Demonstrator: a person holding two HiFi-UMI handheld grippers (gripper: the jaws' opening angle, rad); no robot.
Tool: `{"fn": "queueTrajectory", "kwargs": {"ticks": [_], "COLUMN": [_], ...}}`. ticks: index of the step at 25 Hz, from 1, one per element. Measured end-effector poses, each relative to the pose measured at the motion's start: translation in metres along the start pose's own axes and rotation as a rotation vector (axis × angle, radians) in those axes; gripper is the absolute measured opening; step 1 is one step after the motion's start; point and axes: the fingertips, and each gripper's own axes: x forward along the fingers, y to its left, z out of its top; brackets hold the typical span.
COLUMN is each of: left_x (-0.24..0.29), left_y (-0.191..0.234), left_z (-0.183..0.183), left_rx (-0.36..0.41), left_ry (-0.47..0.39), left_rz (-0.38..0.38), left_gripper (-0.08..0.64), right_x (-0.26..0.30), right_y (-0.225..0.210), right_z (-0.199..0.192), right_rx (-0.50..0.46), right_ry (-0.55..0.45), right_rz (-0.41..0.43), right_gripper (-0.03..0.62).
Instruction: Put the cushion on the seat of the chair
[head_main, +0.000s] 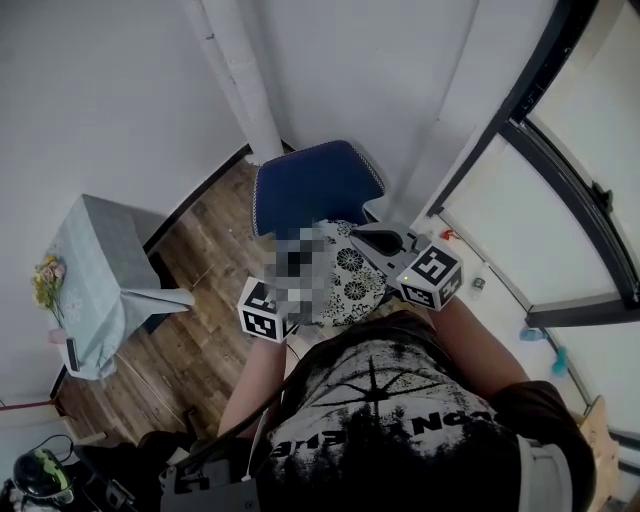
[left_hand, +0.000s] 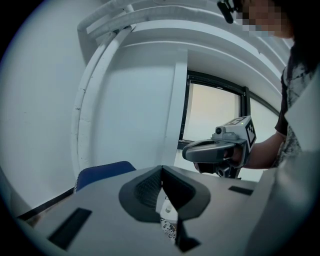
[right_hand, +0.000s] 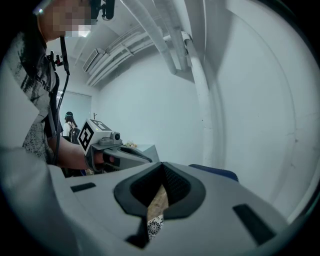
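The cushion (head_main: 352, 272), white with a black flower print, hangs in front of me between both grippers, just short of the blue chair (head_main: 315, 185). In the left gripper view my left gripper (left_hand: 162, 174) is shut on a cushion edge (left_hand: 169, 226). The right gripper (right_hand: 162, 172) is likewise shut on the cushion's tan, printed edge (right_hand: 156, 206). From the head view the left marker cube (head_main: 262, 310) sits at the cushion's left and the right marker cube (head_main: 433, 275) at its right. The chair's seat is hidden under the cushion; only its backrest (left_hand: 102, 172) shows.
A small table with a pale cloth (head_main: 95, 265) and flowers (head_main: 47, 280) stands at the left on the wooden floor (head_main: 200, 350). A white pipe (head_main: 245, 80) runs up the wall behind the chair. A dark window frame (head_main: 560, 170) is at the right. A person (right_hand: 70, 122) stands far back.
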Motion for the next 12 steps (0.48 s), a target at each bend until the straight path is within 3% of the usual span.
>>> {"fn": "queueTrajectory", "kwargs": {"ticks": [12], "left_x": [-0.009], "left_y": [0.0], "left_z": [-0.005], "left_rx": [-0.019], "left_ry": [-0.007], "left_rz": [0.004], "left_gripper": [0.016], "right_x": [0.004], "right_y": [0.011], "right_z": [-0.005], "right_rx": [0.002], "right_ry": [0.008], "right_rz": [0.017], "right_gripper": [0.017]}}
